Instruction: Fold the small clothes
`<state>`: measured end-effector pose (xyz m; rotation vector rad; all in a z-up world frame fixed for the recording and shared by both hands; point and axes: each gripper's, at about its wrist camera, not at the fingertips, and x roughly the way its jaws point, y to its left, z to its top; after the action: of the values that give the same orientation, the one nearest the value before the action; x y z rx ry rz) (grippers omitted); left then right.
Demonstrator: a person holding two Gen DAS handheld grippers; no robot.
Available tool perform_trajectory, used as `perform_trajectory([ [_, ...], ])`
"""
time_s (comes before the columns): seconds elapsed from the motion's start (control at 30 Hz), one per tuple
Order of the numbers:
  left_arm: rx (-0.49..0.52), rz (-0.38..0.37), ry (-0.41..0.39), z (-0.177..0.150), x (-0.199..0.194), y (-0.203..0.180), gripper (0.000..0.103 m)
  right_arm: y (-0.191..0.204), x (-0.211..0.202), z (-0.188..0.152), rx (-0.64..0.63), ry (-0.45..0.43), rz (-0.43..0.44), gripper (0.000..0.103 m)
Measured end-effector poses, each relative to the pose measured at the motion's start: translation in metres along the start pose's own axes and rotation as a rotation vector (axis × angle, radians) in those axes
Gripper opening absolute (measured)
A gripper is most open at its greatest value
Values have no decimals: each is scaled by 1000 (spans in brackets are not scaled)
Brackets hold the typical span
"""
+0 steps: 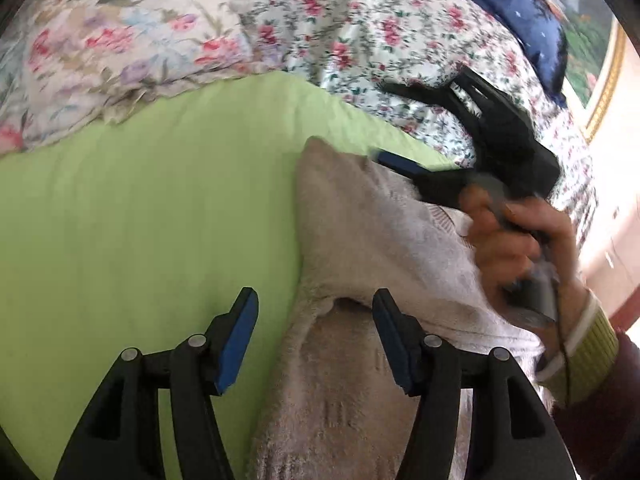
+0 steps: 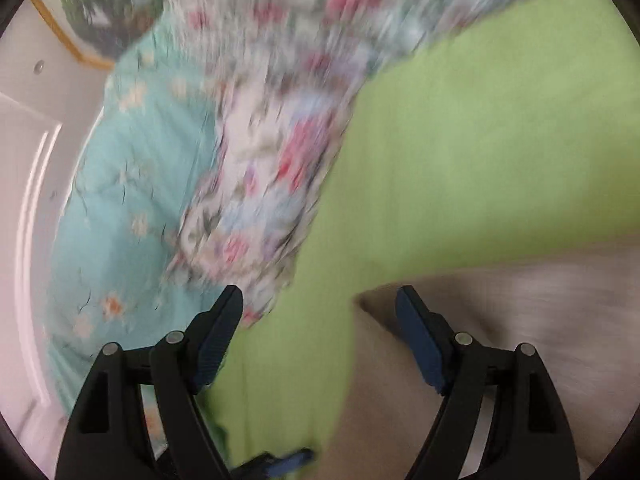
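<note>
A beige fleecy garment [image 1: 360, 248] lies on the green sheet [image 1: 140, 216], with one part folded over the rest. My left gripper [image 1: 314, 340] is open, its jaws straddling the garment's left edge near a fold. My right gripper [image 1: 384, 128] shows in the left wrist view over the garment's far corner, held by a hand [image 1: 516, 240]; its jaws stand apart. In the blurred right wrist view the right gripper [image 2: 320, 332] is open and empty above the garment's corner [image 2: 500, 340] and the green sheet [image 2: 460, 140].
Floral quilts [image 1: 340, 28] and a floral pillow [image 1: 120, 48] are piled along the far side of the bed. A blue cushion [image 1: 532, 20] lies behind them. A turquoise flowered cover [image 2: 136, 184] lies beside the quilt. A framed picture [image 1: 600, 60] hangs on the wall.
</note>
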<state>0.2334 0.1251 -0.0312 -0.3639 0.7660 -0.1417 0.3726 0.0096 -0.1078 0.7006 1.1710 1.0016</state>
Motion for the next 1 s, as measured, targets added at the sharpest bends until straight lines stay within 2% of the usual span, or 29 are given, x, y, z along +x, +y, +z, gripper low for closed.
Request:
perform_trajectory([
  [0.1,27,41,29,19,8,-6,62,-5,-70,-13,-33,-92,-188,79],
  [0.13,27,54,37,25,12,-7,62,-10,-97,-22,-36,-120,-278,79],
  [0.2,22,62,58,41,25,-8,62,-23,-161,-46,-34,-199,-399,78],
  [0.33,30,89,103,60,53,-6,62,-46,-263,-92,15,-336,-597,75],
  [0.4,46,96,118,61,62,-8,62,-61,-300,-117,60,-371,-682,71],
  [0.43,53,105,123,62,67,-8,62,-71,-312,-126,89,-362,-715,68],
  [0.5,64,112,133,62,76,-12,62,-83,-316,-141,110,-318,-751,64],
  [0.57,76,120,146,60,83,-14,62,-90,-308,-148,107,-281,-756,55],
  [0.6,84,130,153,58,87,-15,62,-92,-301,-151,92,-253,-768,43],
  [0.63,92,141,156,58,90,-17,62,-91,-293,-151,63,-224,-785,26],
  [0.67,99,146,156,58,90,-18,62,-89,-288,-151,43,-205,-786,12],
  [0.7,106,149,153,59,89,-20,62,-83,-282,-150,36,-205,-774,8],
  [0.8,119,151,143,61,85,-23,62,-49,-304,-151,-29,-342,-755,8],
  [0.87,128,160,150,60,88,-24,62,-42,-320,-154,-20,-399,-768,8],
  [0.97,167,205,159,54,97,-29,63,-62,-309,-156,0,-323,-844,9],
  [1.0,182,213,154,52,97,-30,63,-74,-301,-157,22,-274,-860,13],
])
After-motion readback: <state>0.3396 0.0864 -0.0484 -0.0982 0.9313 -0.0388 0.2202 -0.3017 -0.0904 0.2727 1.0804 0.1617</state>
